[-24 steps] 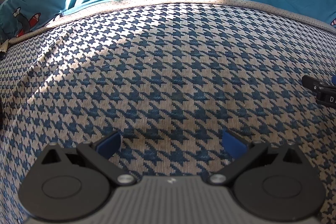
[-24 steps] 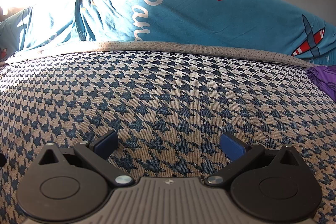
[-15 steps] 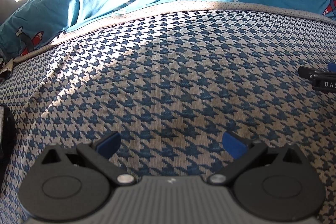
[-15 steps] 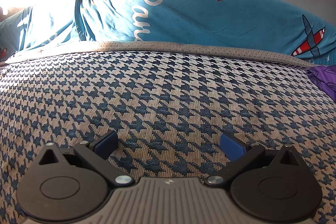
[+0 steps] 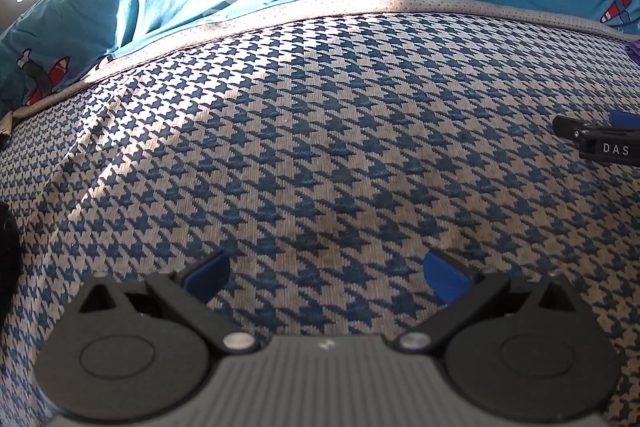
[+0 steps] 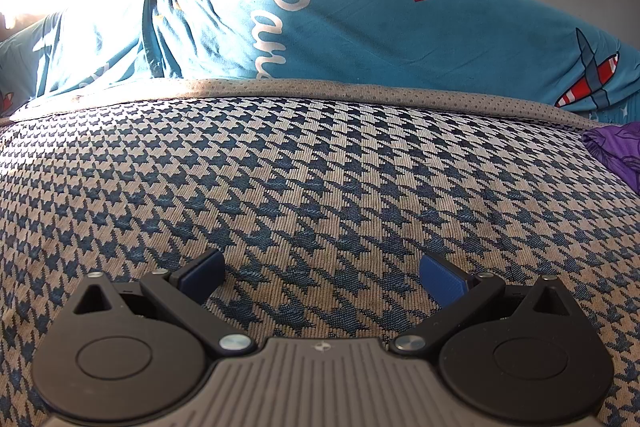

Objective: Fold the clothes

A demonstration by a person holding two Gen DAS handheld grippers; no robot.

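Both grippers, left [image 5: 326, 269] and right [image 6: 322, 277], rest with jaws spread and empty over the houndstooth cover [image 6: 320, 179], probably ready to grip, purple cloth [image 6: 618, 151] lying far right of the right jaws.

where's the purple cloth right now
The purple cloth lies at the far right edge of the right wrist view, on the houndstooth cover, just below the teal bedding.

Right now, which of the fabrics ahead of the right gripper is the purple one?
The purple cloth bunched at the far right edge of the houndstooth mattress. The teal printed bedding instead runs along the mattress's far side, carrying white script and red shapes.
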